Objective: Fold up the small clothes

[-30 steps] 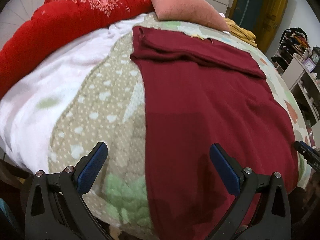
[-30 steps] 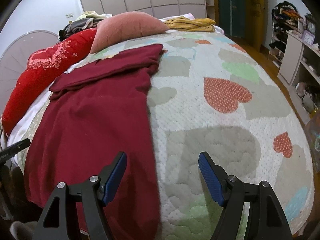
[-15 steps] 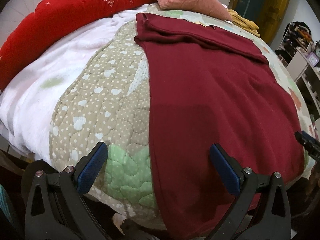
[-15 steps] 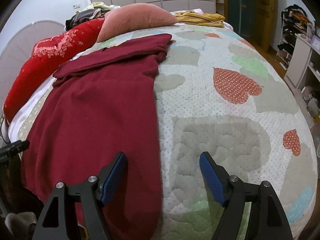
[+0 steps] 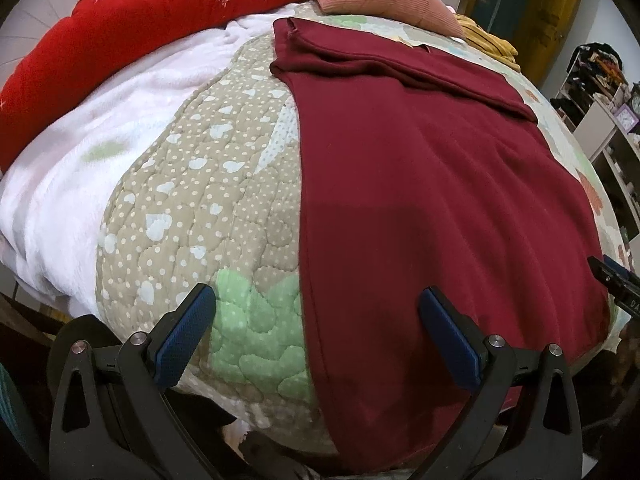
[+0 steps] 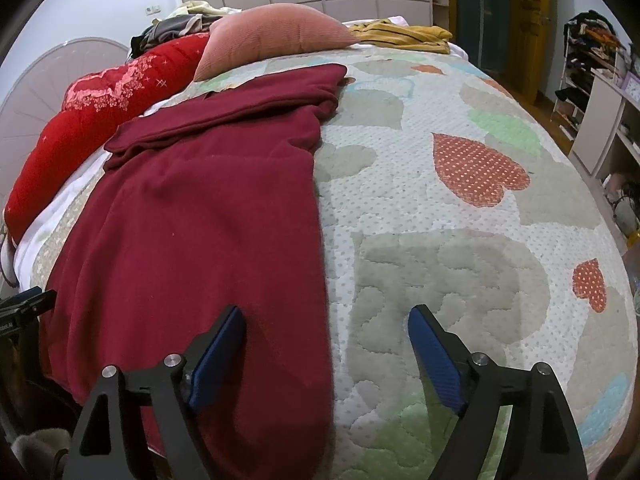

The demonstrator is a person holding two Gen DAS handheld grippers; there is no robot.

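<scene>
A dark red garment (image 5: 432, 184) lies spread flat on the quilted bed, its far end folded over into a band; its near end hangs over the bed's front edge. It also shows in the right wrist view (image 6: 200, 216). My left gripper (image 5: 320, 316) is open and empty, its jaws straddling the garment's left edge near the bed's front. My right gripper (image 6: 326, 332) is open and empty, its jaws straddling the garment's right edge. Each gripper's tip shows at the side of the other's view.
The quilt (image 6: 460, 248) has heart patches. A pink pillow (image 6: 272, 36), a red blanket (image 5: 132, 28) and a white fleece (image 5: 80, 152) lie at the far and left side. Yellow clothes (image 6: 404, 34) lie at the far end. Shelves (image 6: 600, 92) stand to the right.
Both grippers have dropped lower and drawn back toward the bed's front edge, so the garment's near hem now sits between the jaws. The garment has not moved.
</scene>
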